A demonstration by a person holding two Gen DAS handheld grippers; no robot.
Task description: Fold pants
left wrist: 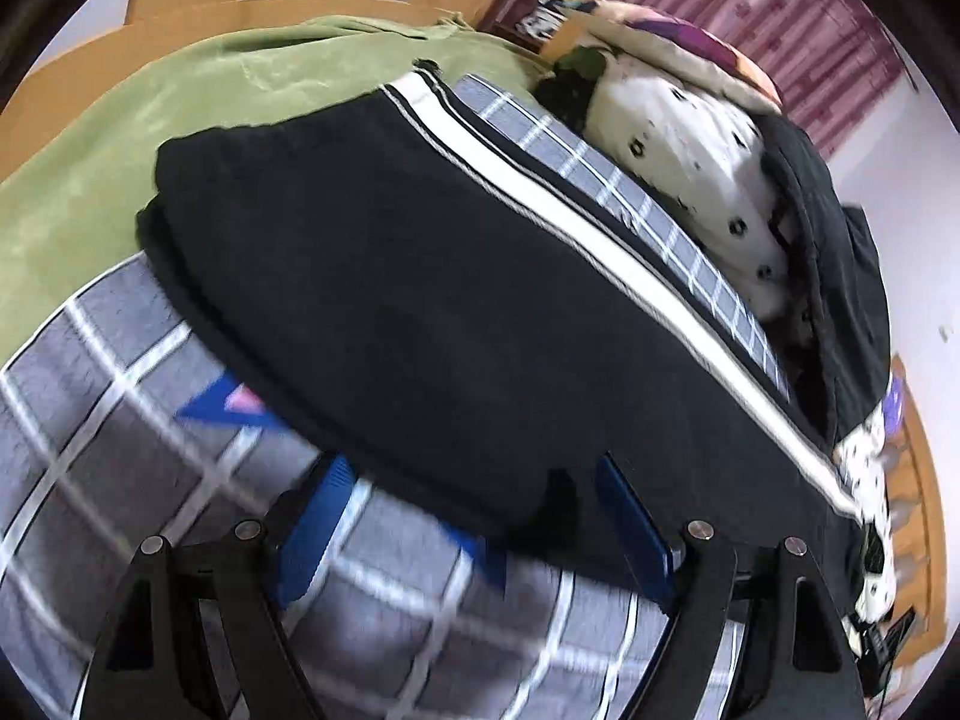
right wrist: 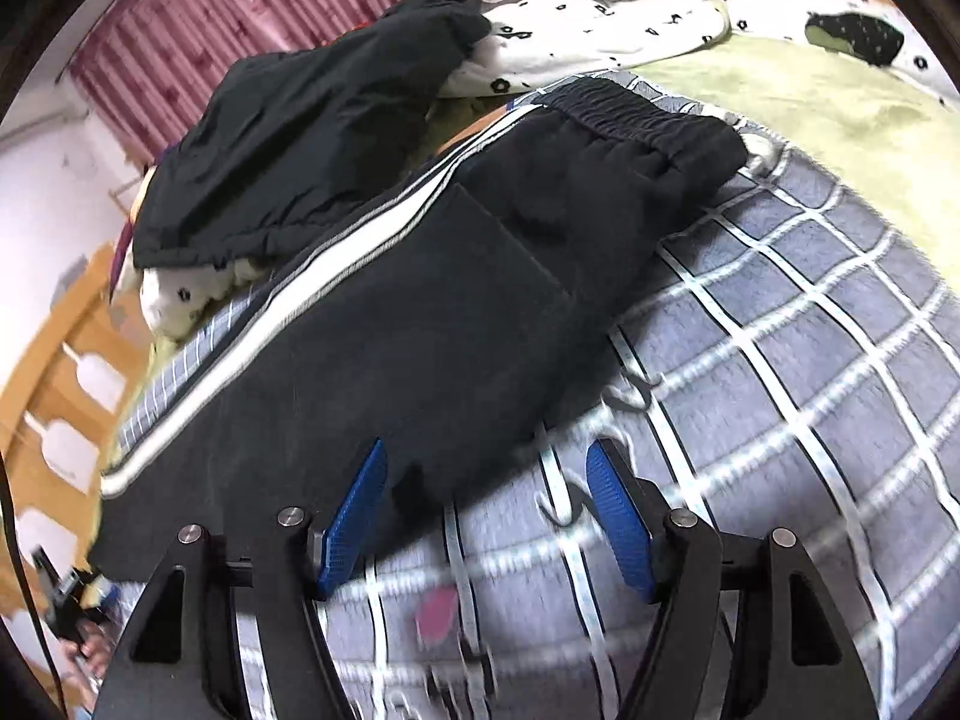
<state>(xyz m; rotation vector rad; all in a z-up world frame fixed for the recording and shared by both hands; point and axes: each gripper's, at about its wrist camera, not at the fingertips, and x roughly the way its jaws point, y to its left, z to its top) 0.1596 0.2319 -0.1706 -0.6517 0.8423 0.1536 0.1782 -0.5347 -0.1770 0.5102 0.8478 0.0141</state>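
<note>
Both the left gripper (left wrist: 474,516) and right gripper (right wrist: 486,516) hover with fingers spread, empty, at the black track pants' (left wrist: 420,276) near edge; next, pinch it for another fold.

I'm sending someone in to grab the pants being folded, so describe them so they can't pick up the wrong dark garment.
On the bed, find the grey blanket with the white grid. The black pants lie flat across it, beside a crumpled dark jacket heaped on white spotted bedding. Unlike the jacket, the pants have white stripes down one side and a gathered elastic waistband.
</note>
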